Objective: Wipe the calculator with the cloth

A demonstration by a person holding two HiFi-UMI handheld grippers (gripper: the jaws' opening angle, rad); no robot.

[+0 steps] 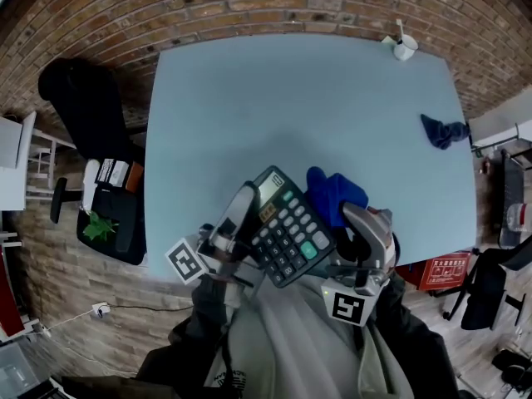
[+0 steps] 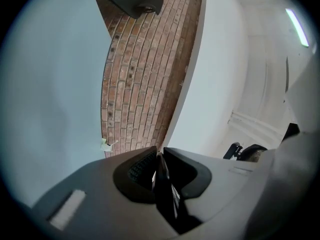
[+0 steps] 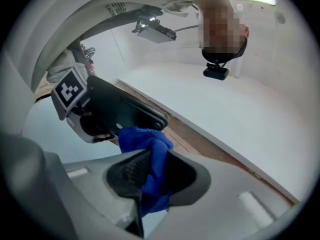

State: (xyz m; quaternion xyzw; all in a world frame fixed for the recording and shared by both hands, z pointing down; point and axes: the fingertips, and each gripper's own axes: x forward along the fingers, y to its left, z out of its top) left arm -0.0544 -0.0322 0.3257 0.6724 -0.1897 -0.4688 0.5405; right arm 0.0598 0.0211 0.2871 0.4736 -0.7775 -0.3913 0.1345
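**A:** What is furthest left?

**B:** The left gripper (image 1: 248, 214), clenched on the calculator (image 1: 287, 235). In the left gripper view its two jaws pinch the calculator (image 2: 162, 194) by a thin dark edge (seen edge-on, so no keys show there).

**A:** Where does the calculator sit?

**B:** It is lifted above the near edge of the table (image 1: 291, 98) and tilted, with its keys facing up. It reaches rightward from the left gripper toward the other one.

**A:** And the cloth?

**B:** A blue cloth (image 1: 334, 191) is bunched just beyond the tips of the right gripper (image 1: 356, 216), against the calculator's right edge. In the right gripper view the jaws grasp the cloth (image 3: 150, 149) by its folds, and it meets the calculator's dark back (image 3: 125, 114).

**A:** Anything further right?

**B:** Well apart from the right gripper, a darker cloth (image 1: 442, 130) lies crumpled on the table.
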